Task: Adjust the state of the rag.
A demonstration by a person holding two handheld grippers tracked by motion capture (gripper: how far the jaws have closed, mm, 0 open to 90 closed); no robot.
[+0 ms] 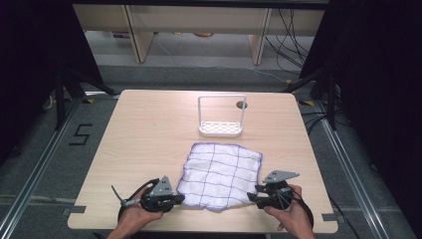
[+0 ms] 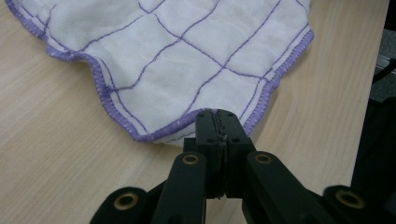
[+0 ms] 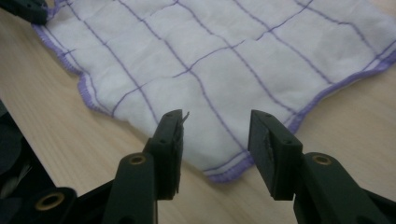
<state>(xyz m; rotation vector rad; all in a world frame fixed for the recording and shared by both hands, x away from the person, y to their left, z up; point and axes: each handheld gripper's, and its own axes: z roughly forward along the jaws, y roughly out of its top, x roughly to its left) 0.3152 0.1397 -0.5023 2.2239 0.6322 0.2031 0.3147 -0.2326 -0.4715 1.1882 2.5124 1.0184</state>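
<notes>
A white cloth with a purple grid and purple hem lies spread flat on the near half of the wooden table. My left gripper sits at its near left corner. In the left gripper view the jaws are shut on the hem of the cloth. My right gripper is at the near right corner. In the right gripper view it stands open, with the corner of the cloth lying between the jaws and the pads not pressing on it.
A white wire-frame rack with a perforated tray base stands upright just beyond the cloth, near the table's middle. A small round hole is in the tabletop behind it. Bare wood lies left and right of the cloth.
</notes>
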